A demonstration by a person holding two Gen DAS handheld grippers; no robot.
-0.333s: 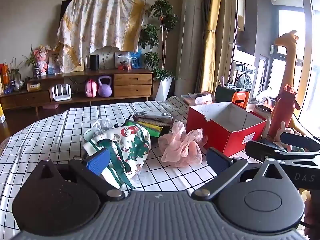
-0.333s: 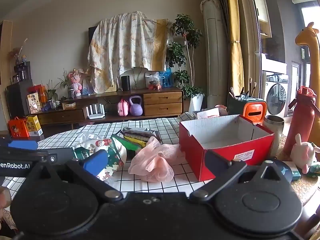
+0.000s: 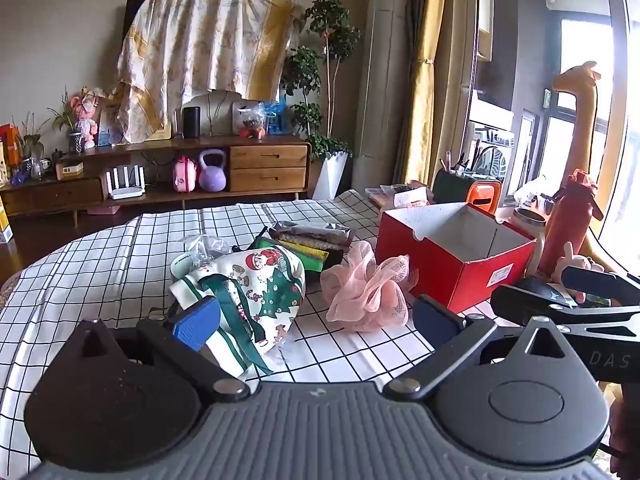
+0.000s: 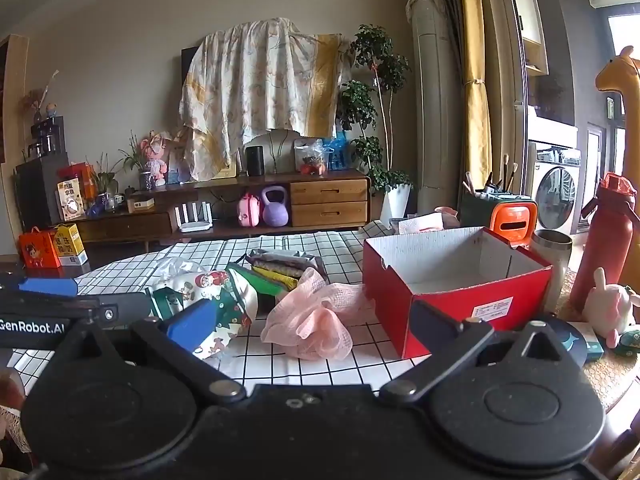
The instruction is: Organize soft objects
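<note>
Nothing much has shifted since a moment ago: both grippers hover at the near edge of the table (image 3: 100, 264) as before, and the soft things lie where they lay. The left gripper (image 3: 312, 318) has its jaws spread wide, holding nothing; the right gripper (image 4: 308, 320) is likewise spread and empty. Between them on the checked cloth sits the pink mesh puff (image 3: 366, 290), a rumpled ball with no clear long axis, just left of the red box (image 3: 452, 268), whose open top faces up. Left of the puff lies the Christmas-print cloth bag (image 3: 256, 284), its long side running from near-left to far-right, green straps trailing toward the near edge. Behind it rests a stack of folded cloths (image 3: 308, 240).
</note>
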